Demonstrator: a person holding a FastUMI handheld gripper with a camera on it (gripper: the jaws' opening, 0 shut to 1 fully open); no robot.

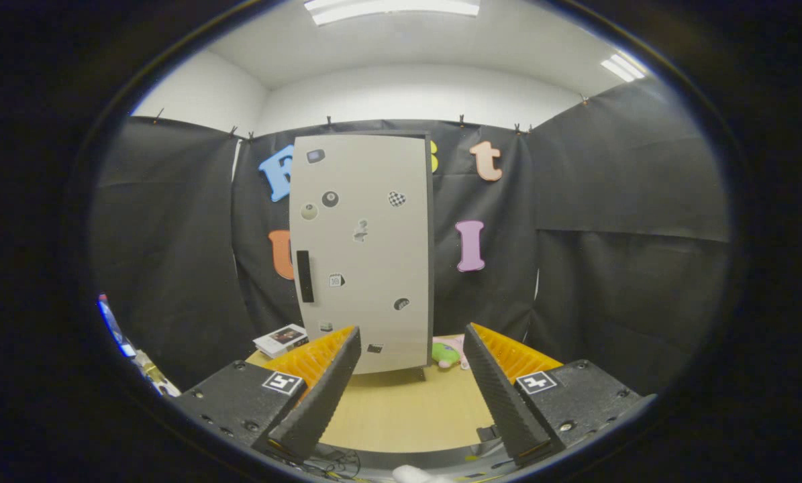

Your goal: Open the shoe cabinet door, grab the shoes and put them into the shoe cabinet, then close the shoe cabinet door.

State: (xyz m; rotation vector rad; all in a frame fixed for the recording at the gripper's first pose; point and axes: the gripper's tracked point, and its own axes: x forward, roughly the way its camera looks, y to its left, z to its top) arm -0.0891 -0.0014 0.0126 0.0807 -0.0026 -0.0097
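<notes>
Gripper view first, and the landmark is the shoe cabinet point(362, 251): a tall, flat-fronted box in a matte pale grey, standing upright on a light wood-grain table point(407, 409), its door shut flush from what I can see. The front is dotted with small stickers point(330, 198), some round, one checkered, and there's a slim black vertical handle point(305, 276) set near the cabinet's left edge, about mid-height. The gripper point(412, 342) sits open, fingers spread wide with nothing between them but bare tabletop, and the cabinet's base stands just beyond the tips. Each finger point(320, 396) is a long wedge with a ribbed black rubbery pad on the inside face and a ridged orange plastic back, growing out of a chunky black block that carries a little square black-and-white marker point(283, 383). Left of the cabinet's foot lies a small flat box or booklet point(280, 339) with a white edge and a dark printed top. Right of the cabinet's foot, tucked close against it, is something soft-looking in green and pink point(449, 352), maybe a plush, partly hidden behind the right finger. Can't make out any shoes for sure. Black cloth hangs behind the cabinet.
</notes>
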